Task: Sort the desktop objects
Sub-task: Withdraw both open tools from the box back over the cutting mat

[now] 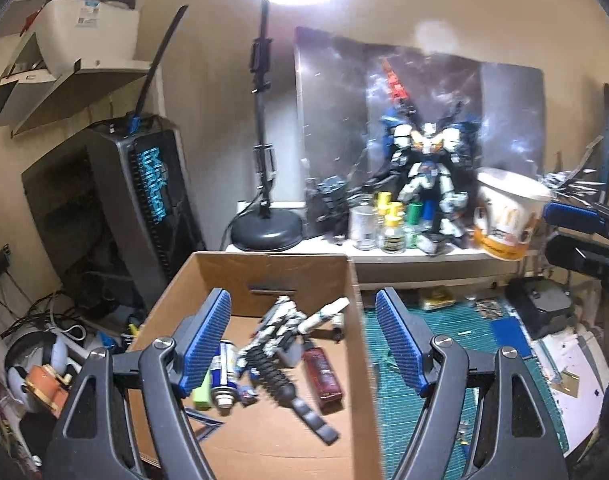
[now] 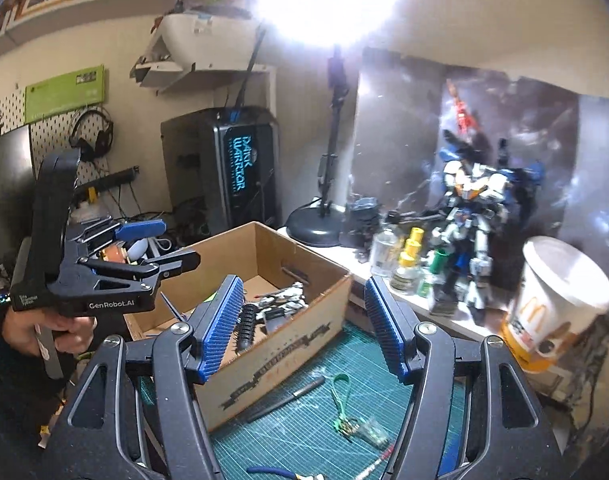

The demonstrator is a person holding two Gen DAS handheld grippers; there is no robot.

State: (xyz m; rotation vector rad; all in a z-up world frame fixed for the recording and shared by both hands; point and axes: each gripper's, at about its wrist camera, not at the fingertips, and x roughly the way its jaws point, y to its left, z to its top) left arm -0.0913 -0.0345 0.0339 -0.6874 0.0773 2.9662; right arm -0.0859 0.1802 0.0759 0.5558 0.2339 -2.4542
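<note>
Cardboard box (image 2: 288, 344): brown corrugated card, matt, front wall scuffed w/ dark marks. Cutting mat (image 2: 344, 412): green, matt, gridded; paper cup (image 2: 552, 312): white-and-orange printed paper, slight sheen, w/ 1 smooth white lid; lamp base (image 1: 266, 232): dark, glossy. Left gripper (image 1: 302, 340) & right gripper (image 2: 300, 328): 2 matt black plastic arms each, silver metal pivot pins, blue ribbed rubbery pads (image 1: 400, 340).

Lit desk lamp (image 1: 265, 232), PC tower (image 2: 240, 168), headphones (image 2: 92, 138) on pegboard.
</note>
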